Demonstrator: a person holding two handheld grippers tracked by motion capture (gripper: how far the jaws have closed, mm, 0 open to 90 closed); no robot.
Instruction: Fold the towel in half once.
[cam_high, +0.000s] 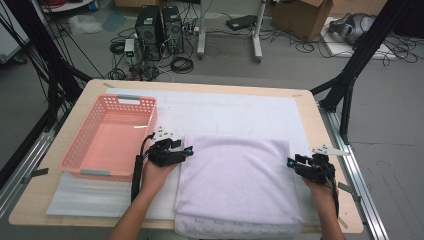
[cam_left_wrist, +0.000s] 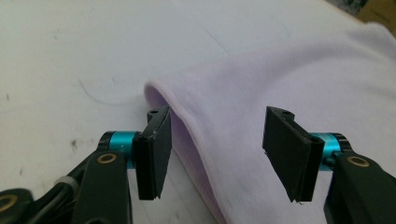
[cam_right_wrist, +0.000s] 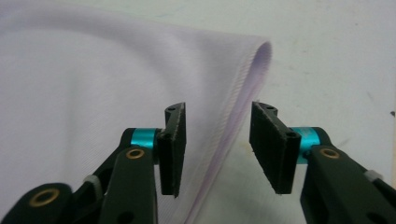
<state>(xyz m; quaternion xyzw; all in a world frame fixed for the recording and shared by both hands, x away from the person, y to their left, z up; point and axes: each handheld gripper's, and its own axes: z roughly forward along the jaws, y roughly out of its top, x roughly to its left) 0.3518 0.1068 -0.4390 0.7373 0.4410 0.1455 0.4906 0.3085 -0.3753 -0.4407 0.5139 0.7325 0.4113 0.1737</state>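
A folded pale lilac towel (cam_high: 235, 175) lies flat on the white mat at the near middle of the table. My left gripper (cam_high: 189, 150) is at the towel's left edge near its far corner, and my right gripper (cam_high: 291, 161) is at the right edge. In the left gripper view the jaws of this gripper (cam_left_wrist: 217, 149) stand apart, with the towel's raised rounded edge (cam_left_wrist: 187, 116) between them and unpinched. In the right gripper view the jaws of that gripper (cam_right_wrist: 217, 144) are also apart, and the towel's folded edge (cam_right_wrist: 243, 84) runs up through the gap.
An empty pink plastic basket (cam_high: 111, 135) stands at the table's left, close to my left hand. The white foam mat (cam_high: 225, 110) covers most of the wooden tabletop (cam_high: 327, 150). Black frame posts (cam_high: 350, 75) flank the table. Computers and cables sit on the floor beyond.
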